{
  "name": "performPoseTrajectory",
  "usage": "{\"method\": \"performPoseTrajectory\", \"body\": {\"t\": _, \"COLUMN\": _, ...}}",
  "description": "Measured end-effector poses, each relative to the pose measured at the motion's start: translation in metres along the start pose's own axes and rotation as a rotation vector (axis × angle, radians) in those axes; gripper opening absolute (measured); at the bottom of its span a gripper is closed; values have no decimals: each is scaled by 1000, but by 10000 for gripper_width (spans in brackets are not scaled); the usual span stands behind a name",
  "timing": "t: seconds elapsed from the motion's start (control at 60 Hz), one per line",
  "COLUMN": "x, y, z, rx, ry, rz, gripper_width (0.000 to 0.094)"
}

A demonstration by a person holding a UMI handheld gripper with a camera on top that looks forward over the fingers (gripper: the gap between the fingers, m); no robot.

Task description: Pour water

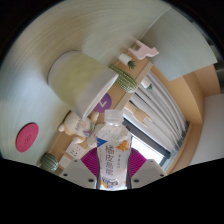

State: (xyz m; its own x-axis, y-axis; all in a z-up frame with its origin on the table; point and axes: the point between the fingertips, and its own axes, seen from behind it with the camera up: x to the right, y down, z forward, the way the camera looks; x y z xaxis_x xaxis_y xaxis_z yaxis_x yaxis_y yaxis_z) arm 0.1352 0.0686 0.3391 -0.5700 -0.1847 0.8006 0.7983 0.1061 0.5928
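bottle: a clear plastic water bottle [108, 155] with an orange-and-white label sits right between the tongs' fingers, lower middle of the frame; its long axis runs straight up the frame away from the camera, cap end farthest out

tongs: gripper [104, 172] looks clamped on the bottle; the magenta pads [134, 157] hug the label on both sides with no gap I can spot; so closed about as far as the bottle's body allows

target: pale green cup-ish container [82, 78] in the upper left of the frame, just beyond the cap; that's my guess for where the water goes; can't see its opening clearly

the bit that matters: bottle mouth points toward the container and is near it but not over it; I'd say the pour needs a nudge forward plus a tilt

background: curtains [160, 125] to the right; pink round thing [27, 136] at far left, no idea what it is
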Motion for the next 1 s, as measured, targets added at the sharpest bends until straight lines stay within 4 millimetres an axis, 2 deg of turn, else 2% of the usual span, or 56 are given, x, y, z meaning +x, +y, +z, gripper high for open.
{"method": "performPoseTrajectory", "body": {"t": 0.1, "x": 10, "y": 57, "z": -14, "rx": -74, "ry": 21, "rz": 289, "gripper_width": 343}}
{"method": "performPoseTrajectory", "body": {"t": 0.117, "x": 15, "y": 73, "z": -28, "rx": -91, "ry": 14, "rz": 338, "gripper_width": 342}}
{"method": "performPoseTrajectory", "body": {"t": 0.2, "x": 23, "y": 133, "z": -46, "rx": -172, "ry": 20, "rz": 631, "gripper_width": 342}}
{"method": "performPoseTrajectory", "body": {"t": 0.317, "x": 22, "y": 208, "z": -70, "rx": -253, "ry": 24, "rz": 1061, "gripper_width": 343}}
{"method": "performPoseTrajectory", "body": {"t": 0.417, "x": 21, "y": 250, "z": -91, "rx": -267, "ry": 27, "rz": 1474, "gripper_width": 362}}
{"method": "performPoseTrajectory", "body": {"t": 0.433, "x": 18, "y": 247, "z": -92, "rx": -273, "ry": 19, "rz": 1541, "gripper_width": 363}}
{"method": "performPoseTrajectory", "body": {"t": 0.5, "x": 8, "y": 270, "z": -106, "rx": -298, "ry": 11, "rz": 1787, "gripper_width": 363}}
{"method": "performPoseTrajectory", "body": {"t": 0.533, "x": -4, "y": 280, "z": -115, "rx": -310, "ry": -1, "rz": 1887, "gripper_width": 362}}
{"method": "performPoseTrajectory", "body": {"t": 0.55, "x": -12, "y": 271, "z": -110, "rx": -312, "ry": -6, "rz": 1932, "gripper_width": 363}}
{"method": "performPoseTrajectory", "body": {"t": 0.633, "x": -44, "y": 278, "z": -129, "rx": -323, "ry": -29, "rz": 2092, "gripper_width": 363}}
{"method": "performPoseTrajectory", "body": {"t": 0.65, "x": -38, "y": 287, "z": -131, "rx": -327, "ry": -34, "rz": 2120, "gripper_width": 362}}
{"method": "performPoseTrajectory", "body": {"t": 0.667, "x": -51, "y": 269, "z": -123, "rx": -329, "ry": -46, "rz": 2135, "gripper_width": 362}}
{"method": "performPoseTrajectory", "body": {"t": 0.683, "x": -57, "y": 266, "z": -124, "rx": -333, "ry": -62, "rz": 2150, "gripper_width": 362}}
{"method": "performPoseTrajectory", "body": {"t": 0.75, "x": -79, "y": 260, "z": -134, "rx": -340, "ry": -110, "rz": 2188, "gripper_width": 363}}
{"method": "performPoseTrajectory", "body": {"t": 0.767, "x": -81, "y": 269, "z": -141, "rx": -338, "ry": -116, "rz": 2196, "gripper_width": 363}}
{"method": "performPoseTrajectory", "body": {"t": 0.783, "x": -92, "y": 249, "z": -129, "rx": -339, "ry": -122, "rz": 2198, "gripper_width": 362}}
{"method": "performPoseTrajectory", "body": {"t": 0.85, "x": -106, "y": 247, "z": -137, "rx": -345, "ry": -146, "rz": 2204, "gripper_width": 362}}
{"method": "performPoseTrajectory", "body": {"t": 0.867, "x": -113, "y": 253, "z": -144, "rx": -347, "ry": -150, "rz": 2205, "gripper_width": 362}}
{"method": "performPoseTrajectory", "body": {"t": 0.883, "x": -118, "y": 235, "z": -130, "rx": -351, "ry": -151, "rz": 2206, "gripper_width": 362}}
{"method": "performPoseTrajectory", "body": {"t": 0.95, "x": -129, "y": 232, "z": -133, "rx": -359, "ry": -171, "rz": 2215, "gripper_width": 362}}
{"method": "performPoseTrajectory", "body": {"t": 0.967, "x": -135, "y": 243, "z": -141, "rx": -357, "ry": -172, "rz": 2215, "gripper_width": 362}}
{"method": "performPoseTrajectory", "body": {"t": 0.983, "x": -139, "y": 222, "z": -128, "rx": -357, "ry": -173, "rz": 2218, "gripper_width": 363}}
{"method": "performPoseTrajectory", "body": {"t": 1.0, "x": -141, "y": 223, "z": -130, "rx": -358, "ry": -178, "rz": 2220, "gripper_width": 363}}
